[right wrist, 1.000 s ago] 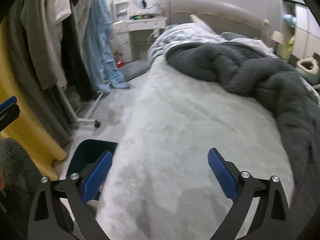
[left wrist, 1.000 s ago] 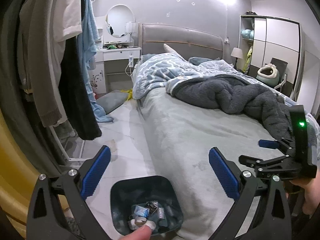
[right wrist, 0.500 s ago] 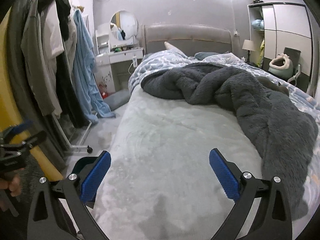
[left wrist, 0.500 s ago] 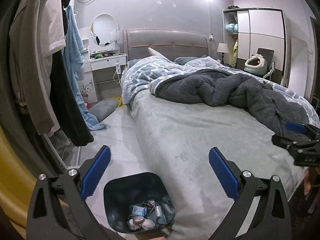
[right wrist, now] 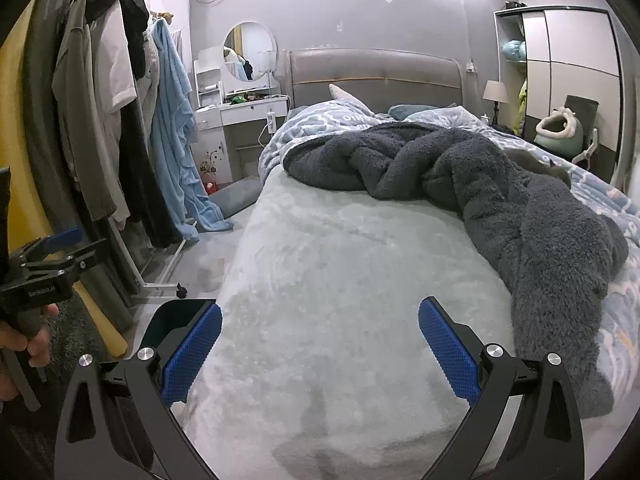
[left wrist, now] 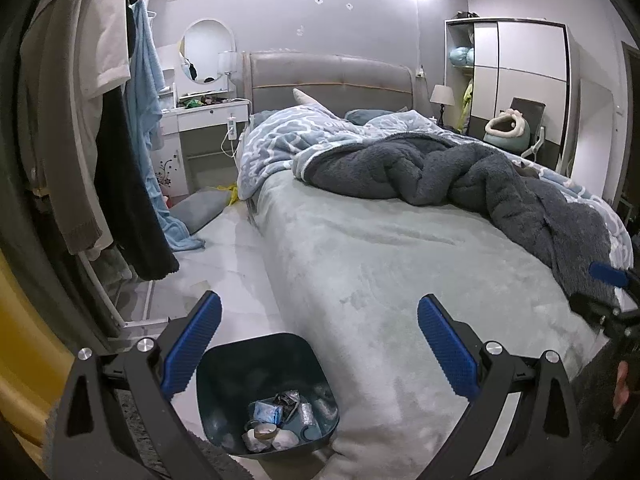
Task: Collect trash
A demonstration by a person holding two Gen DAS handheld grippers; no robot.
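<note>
From where I sit, most of the collecting looks done: the dark bin (left wrist: pixel 266 392) stands on the floor tight against the foot corner of the bed (left wrist: pixel 400 264), and its bottom holds a small heap of trash (left wrist: pixel 276 420), wrappers, a blue packet and crumpled white bits. My left gripper (left wrist: pixel 318 344) hangs above and just behind the bin with its blue pads wide apart and nothing between them. My right gripper (right wrist: pixel 320 350) is over the end of the bed, jaws likewise spread and empty; in its view the bin (right wrist: pixel 176 322) shows only as a dark rim behind the left pad. I judge the bare stretch of pale bedspread to be free of litter, though the rumpled grey blanket (right wrist: pixel 500 200) could hide something. The floor (left wrist: pixel 224 264) beside the bed has a faint mark or scrap near the clothes rack (left wrist: pixel 80 160), too small for me to call. What is left, I think, is a last look round.
</note>
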